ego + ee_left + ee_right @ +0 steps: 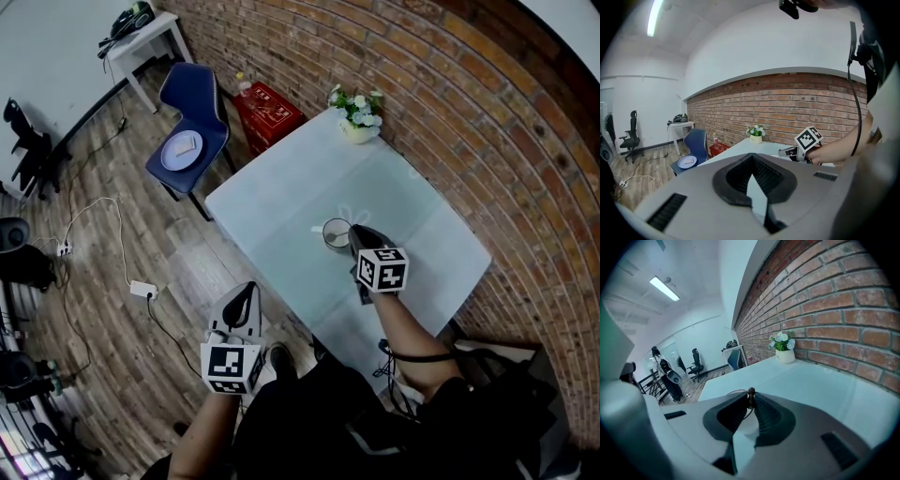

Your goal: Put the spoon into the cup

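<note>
While the right claw point(750, 398) pinches the spoon point(750, 392) at its tips, the cup point(334, 233) sits just beside.

1. A red brick wall point(450, 75) ran behind a pale square table point(281, 202).
2. A pot of white flowers point(357, 117) stood at the table's far corner.
3. The floor point(122, 216) was grey-brown planks, with a white power strip point(142, 290) and its cable lying on it.
4. A blue chair point(197, 103) carried a plate point(181, 149), with a red box point(267, 111) just beside it.
5. A white side table point(150, 37) stood against a plain white wall point(740, 51).
6. A strip light point(654, 18) glowed on the ceiling.
</note>
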{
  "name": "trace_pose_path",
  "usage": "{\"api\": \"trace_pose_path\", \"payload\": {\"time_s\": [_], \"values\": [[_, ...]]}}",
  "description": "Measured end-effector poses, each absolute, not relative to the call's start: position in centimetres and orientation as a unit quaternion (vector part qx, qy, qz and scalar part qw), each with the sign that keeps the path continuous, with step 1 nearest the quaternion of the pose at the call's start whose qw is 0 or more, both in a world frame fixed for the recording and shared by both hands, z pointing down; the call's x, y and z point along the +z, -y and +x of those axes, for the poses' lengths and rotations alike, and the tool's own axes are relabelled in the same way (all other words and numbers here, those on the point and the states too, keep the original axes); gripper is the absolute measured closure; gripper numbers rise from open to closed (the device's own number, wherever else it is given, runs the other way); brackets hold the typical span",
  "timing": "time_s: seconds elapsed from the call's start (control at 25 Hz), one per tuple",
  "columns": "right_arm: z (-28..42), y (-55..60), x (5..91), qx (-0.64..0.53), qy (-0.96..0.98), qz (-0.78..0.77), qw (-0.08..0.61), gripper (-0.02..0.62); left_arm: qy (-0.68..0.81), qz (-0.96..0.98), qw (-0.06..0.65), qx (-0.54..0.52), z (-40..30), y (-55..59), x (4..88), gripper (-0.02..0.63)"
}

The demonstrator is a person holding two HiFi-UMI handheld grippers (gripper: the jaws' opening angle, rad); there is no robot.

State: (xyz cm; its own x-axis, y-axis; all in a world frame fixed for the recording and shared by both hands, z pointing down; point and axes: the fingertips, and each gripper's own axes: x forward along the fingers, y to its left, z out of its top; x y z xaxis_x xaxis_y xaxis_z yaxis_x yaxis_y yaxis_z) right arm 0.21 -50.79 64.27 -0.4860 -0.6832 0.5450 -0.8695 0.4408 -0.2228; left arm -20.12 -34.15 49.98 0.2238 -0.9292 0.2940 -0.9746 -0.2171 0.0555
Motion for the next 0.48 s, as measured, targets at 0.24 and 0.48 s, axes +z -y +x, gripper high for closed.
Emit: {"api": "trace_pose_path", "payload": {"time_s": [0.24, 0.48], "values": [[0.66, 51.02, 64.45, 0.25, 0.821, 0.478, 0.188, 0.538, 0.612, 0.776, 0.115, 0.101, -19.73, 34.2, 50.07, 0.598], [0.42, 50.86, 64.46, 0.245, 0.826, 0.472, 0.189, 0.538, 0.611, 0.776, 0.116, 0.107, -19.8, 34.33, 50.37, 0.598]]}}
